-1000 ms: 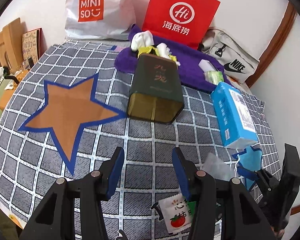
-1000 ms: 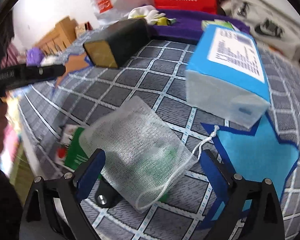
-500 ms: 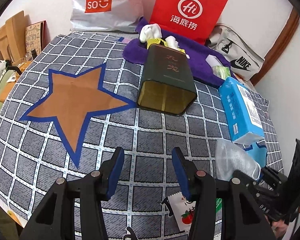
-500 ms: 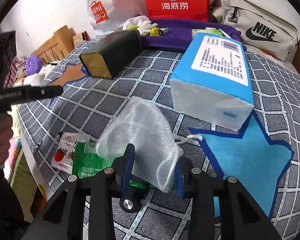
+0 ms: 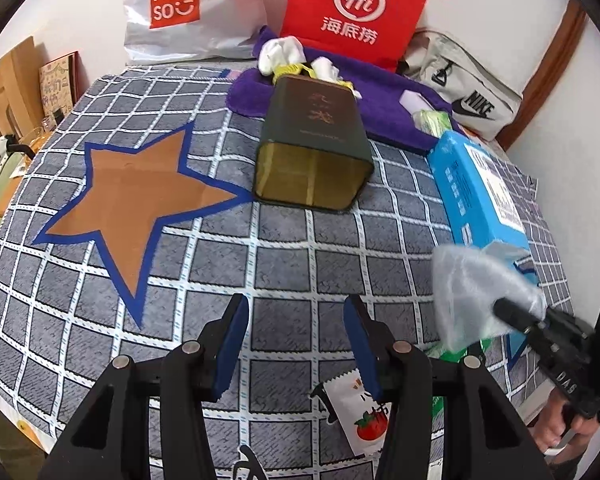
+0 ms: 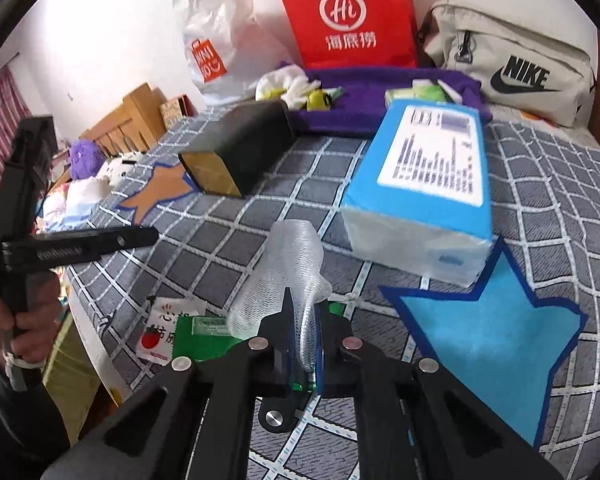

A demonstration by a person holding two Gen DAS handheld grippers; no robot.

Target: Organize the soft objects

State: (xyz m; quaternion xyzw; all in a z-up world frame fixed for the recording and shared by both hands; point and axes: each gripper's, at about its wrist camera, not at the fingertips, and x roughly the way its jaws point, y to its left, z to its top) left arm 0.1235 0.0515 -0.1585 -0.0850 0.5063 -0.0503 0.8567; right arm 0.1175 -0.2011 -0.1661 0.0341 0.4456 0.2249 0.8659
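Note:
My right gripper (image 6: 302,320) is shut on a white mesh drawstring pouch (image 6: 288,268) and holds it lifted above the checked cloth; the pouch also shows at the right of the left wrist view (image 5: 476,292). My left gripper (image 5: 296,344) is open and empty above the cloth. A blue star patch (image 6: 488,324) lies right of the pouch, and an orange star patch (image 5: 136,196) lies at the left. A blue tissue pack (image 6: 428,184) lies beside the blue star.
A dark tin box (image 5: 312,148) lies on its side mid-table. A strawberry sachet (image 6: 160,328) and a green packet (image 6: 204,332) lie near the front edge. A purple towel (image 5: 380,100) with small items, a red bag (image 5: 356,12), a Miniso bag (image 5: 176,4) and a Nike pouch (image 5: 468,88) stand at the back.
My right gripper closed fully on the mesh pouch and lifted it off the green packet. My left gripper stayed open and moved slightly forward.

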